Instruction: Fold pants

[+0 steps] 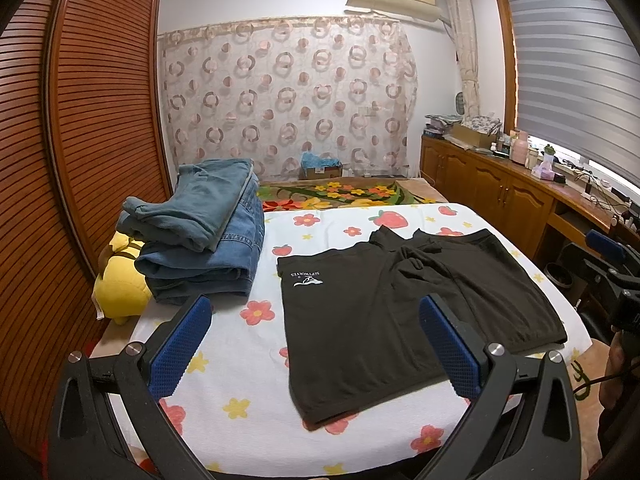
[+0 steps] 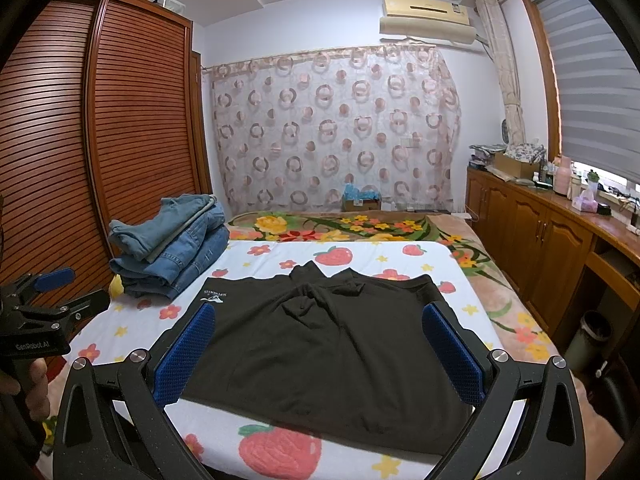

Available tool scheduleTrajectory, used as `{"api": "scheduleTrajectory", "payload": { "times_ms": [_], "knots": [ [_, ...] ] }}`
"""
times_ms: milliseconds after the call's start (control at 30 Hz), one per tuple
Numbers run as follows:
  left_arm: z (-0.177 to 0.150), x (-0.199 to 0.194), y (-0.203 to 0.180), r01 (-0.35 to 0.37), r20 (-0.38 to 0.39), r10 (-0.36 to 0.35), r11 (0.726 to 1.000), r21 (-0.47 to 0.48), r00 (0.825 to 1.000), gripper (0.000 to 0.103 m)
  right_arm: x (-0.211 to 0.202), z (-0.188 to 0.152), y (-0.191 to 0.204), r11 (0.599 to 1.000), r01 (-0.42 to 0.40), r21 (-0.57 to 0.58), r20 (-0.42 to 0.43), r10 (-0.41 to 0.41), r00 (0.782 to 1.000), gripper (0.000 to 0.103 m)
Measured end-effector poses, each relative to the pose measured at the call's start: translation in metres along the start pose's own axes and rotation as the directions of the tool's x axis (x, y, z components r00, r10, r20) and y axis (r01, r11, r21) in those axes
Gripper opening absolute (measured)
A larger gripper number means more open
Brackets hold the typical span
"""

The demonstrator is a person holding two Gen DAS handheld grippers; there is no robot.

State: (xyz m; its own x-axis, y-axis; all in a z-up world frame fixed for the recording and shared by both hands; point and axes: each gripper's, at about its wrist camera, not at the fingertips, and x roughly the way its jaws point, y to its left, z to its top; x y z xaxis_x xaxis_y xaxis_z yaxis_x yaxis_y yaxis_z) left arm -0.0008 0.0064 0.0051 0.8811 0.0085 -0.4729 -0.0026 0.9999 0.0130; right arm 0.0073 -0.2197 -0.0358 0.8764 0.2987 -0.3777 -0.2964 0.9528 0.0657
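Black shorts (image 1: 384, 312) with a white logo lie spread flat on the white flowered bed cover (image 1: 240, 360); they also show in the right wrist view (image 2: 320, 352). My left gripper (image 1: 316, 344) is open and empty, held above the near left part of the shorts. My right gripper (image 2: 320, 352) is open and empty, held above the near edge of the shorts. The left gripper also shows at the left edge of the right wrist view (image 2: 60, 292), and the right gripper shows at the right edge of the left wrist view (image 1: 612, 264).
A stack of folded jeans (image 1: 200, 236) sits at the bed's far left, also in the right wrist view (image 2: 172, 248). A yellow plush toy (image 1: 120, 280) lies beside it. A slatted wardrobe (image 1: 80, 140) stands left; wooden cabinets (image 1: 500, 192) with clutter stand right.
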Motion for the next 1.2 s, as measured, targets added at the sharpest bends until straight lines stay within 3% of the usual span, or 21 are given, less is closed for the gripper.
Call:
{"api": "scheduleTrajectory", "payload": {
  "times_ms": [933, 1200],
  "knots": [
    [-0.001, 0.000, -0.001, 0.003, 0.000, -0.003, 1.000, -0.001, 1.000, 0.103, 0.000, 0.002, -0.003, 1.000, 0.005, 0.005, 0.006, -0.005, 1.000, 0.103],
    [0.005, -0.003, -0.020, 0.030, -0.063, -0.032, 0.999, -0.022, 0.998, 0.103, 0.012, -0.008, -0.013, 1.000, 0.012, 0.011, -0.034, -0.011, 0.999, 0.103]
  ]
}}
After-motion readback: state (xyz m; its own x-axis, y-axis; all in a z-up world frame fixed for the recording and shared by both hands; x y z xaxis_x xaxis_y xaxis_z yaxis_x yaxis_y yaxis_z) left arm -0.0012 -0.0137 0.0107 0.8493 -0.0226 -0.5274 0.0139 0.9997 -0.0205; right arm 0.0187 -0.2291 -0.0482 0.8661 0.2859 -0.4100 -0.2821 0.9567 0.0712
